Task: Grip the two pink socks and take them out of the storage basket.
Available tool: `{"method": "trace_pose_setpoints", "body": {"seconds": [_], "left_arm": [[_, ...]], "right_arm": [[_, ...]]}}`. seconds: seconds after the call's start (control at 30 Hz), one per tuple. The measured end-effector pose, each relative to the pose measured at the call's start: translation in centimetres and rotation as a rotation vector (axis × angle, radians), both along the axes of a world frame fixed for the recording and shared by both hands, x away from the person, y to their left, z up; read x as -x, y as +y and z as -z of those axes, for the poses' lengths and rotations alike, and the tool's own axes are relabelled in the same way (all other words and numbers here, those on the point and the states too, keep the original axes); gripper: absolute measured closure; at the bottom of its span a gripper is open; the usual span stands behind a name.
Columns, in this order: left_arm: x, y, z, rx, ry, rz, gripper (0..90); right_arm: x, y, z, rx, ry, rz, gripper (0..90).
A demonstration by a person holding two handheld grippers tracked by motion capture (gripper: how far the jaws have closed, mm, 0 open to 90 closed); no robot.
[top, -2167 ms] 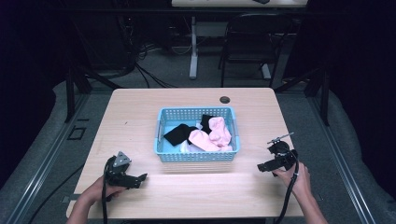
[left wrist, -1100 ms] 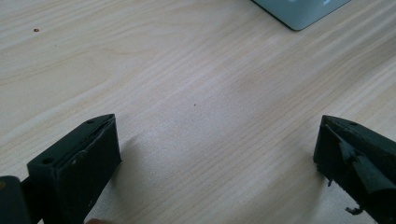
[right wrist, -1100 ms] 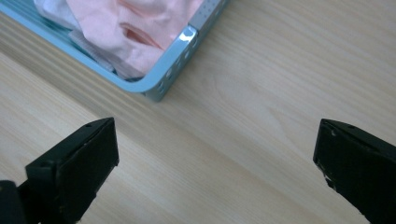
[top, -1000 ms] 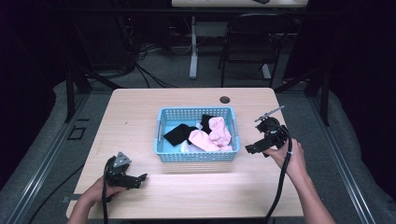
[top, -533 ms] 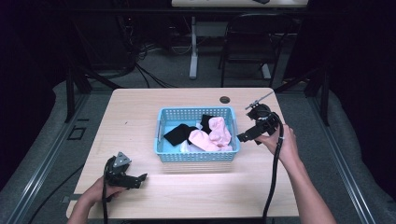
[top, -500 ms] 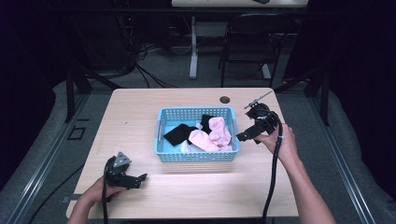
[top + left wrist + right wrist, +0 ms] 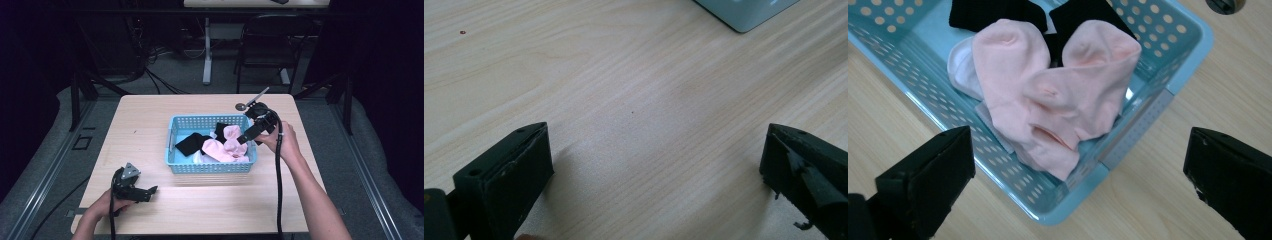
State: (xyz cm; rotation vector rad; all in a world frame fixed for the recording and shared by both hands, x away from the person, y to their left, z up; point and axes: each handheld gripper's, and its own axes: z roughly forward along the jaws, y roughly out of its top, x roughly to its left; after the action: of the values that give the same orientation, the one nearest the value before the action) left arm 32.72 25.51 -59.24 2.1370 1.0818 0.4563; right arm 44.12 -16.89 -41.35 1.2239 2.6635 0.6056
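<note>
1. Fingers of right gripper (image 7: 246, 137) spread wide, holding nothing; moved from lower right up over basket (image 7: 172, 142) edge, so a sock pick looks near
2. Left gripper (image 7: 145, 191) jaws apart, unmoved, lower left
3. Pink socks (image 7: 1053, 95): soft, rumpled, frame centre; basket perforated plastic

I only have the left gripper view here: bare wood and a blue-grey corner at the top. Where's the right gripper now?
Observer: The right gripper hangs over the blue basket's right end, jaws wide open.
Operator: What lies under it?
Observer: Pink socks piled on top, black socks behind them.
Operator: Anything else on the table?
Observer: A small dark round object just beyond the basket's far right corner.
</note>
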Motion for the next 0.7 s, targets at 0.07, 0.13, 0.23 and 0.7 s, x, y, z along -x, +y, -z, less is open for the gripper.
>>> {"method": "trace_pose_setpoints", "body": {"seconds": [0.07,0.13,0.23,0.7], "left_arm": [[0.0,0.0,0.0,0.0,0.0,0.0,0.3],[0.0,0.0,0.0,0.0,0.0,0.0,0.3],[0.0,0.0,0.0,-0.002,-0.001,0.003,0.3],[0.0,0.0,0.0,-0.003,-0.001,0.002,0.3]], "right_arm": [[-0.2,0.3,0.1,-0.006,0.004,-0.01,0.0],[-1.0,1.3,0.5,-0.014,0.025,-0.025,0.0],[-1.5,1.7,0.8,-0.01,0.037,-0.025,0.0],[-4.5,3.8,4.1,0.017,0.116,-0.045,0.0]]}}
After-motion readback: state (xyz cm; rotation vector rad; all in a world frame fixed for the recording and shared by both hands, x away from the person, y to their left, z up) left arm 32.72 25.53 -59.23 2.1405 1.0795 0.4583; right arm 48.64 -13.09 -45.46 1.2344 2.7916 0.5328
